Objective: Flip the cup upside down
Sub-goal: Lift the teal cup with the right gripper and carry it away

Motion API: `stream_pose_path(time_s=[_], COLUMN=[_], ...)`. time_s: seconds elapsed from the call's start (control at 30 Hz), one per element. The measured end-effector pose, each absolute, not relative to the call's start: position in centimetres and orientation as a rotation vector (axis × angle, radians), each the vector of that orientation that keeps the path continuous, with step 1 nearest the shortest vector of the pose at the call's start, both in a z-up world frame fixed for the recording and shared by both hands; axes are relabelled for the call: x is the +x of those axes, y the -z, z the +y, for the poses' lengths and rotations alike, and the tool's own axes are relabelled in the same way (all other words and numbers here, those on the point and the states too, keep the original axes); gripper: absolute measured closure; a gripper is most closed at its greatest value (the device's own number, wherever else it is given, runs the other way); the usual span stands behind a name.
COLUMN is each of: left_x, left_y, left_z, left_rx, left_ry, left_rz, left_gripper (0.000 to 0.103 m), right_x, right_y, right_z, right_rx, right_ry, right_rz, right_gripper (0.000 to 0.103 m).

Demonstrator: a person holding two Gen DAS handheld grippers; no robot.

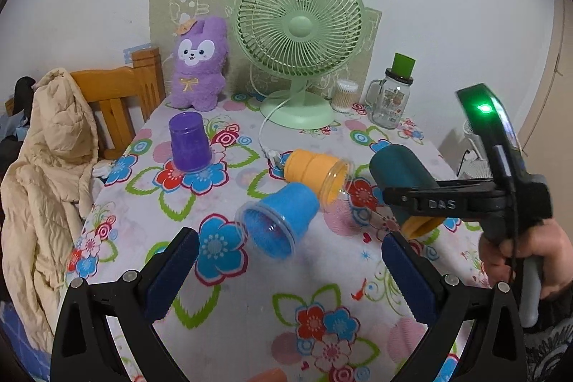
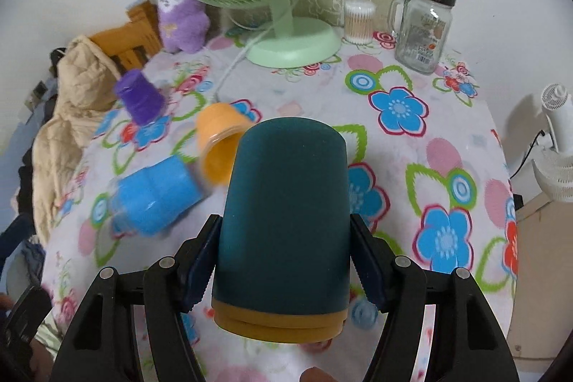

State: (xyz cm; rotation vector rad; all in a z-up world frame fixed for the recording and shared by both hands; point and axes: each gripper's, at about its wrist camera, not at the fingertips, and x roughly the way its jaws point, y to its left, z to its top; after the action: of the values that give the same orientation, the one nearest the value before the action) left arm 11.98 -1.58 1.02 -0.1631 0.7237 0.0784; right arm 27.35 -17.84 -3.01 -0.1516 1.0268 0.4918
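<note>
My right gripper (image 2: 284, 260) is shut on a dark teal cup (image 2: 286, 221) with an orange rim band, held above the table with its closed base pointing away from the camera. It also shows in the left wrist view (image 1: 401, 170), held by the right gripper (image 1: 401, 199). My left gripper (image 1: 286, 256) is open and empty, just in front of a blue cup (image 1: 279, 221) lying on its side with its mouth toward me. An orange cup (image 1: 318, 174) lies on its side behind it. A purple cup (image 1: 188, 142) stands upside down at the left.
A green fan (image 1: 299, 34), a purple plush toy (image 1: 198, 59), a glass jar with a green lid (image 1: 392, 95) and a cotton swab pot (image 1: 343, 95) stand at the back of the floral table (image 1: 250, 310). A wooden chair with a beige jacket (image 1: 46, 167) is at left.
</note>
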Motion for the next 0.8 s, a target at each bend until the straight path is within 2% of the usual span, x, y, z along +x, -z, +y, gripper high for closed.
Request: stream_pose_path(time_s=[0.27,0.8], left_x=[7.7,1.3], left_y=[-1.7,0.7], left_z=[-1.8,-0.8], left_rx=[-0.188,-0.271], left_ry=[-0.090,-0.128], left_rz=[0.712,0.761], left_gripper=[0.000,0.000], right_x=[20.8,13.7], right_y=[1.6,8.0], right_z=[-18.0,-16.4], right_rx=[-0.132,-0.073], right_ry=[-0.547,-0.581], right_rz=[0.988,1.180], right_gripper=[0.033,0.031])
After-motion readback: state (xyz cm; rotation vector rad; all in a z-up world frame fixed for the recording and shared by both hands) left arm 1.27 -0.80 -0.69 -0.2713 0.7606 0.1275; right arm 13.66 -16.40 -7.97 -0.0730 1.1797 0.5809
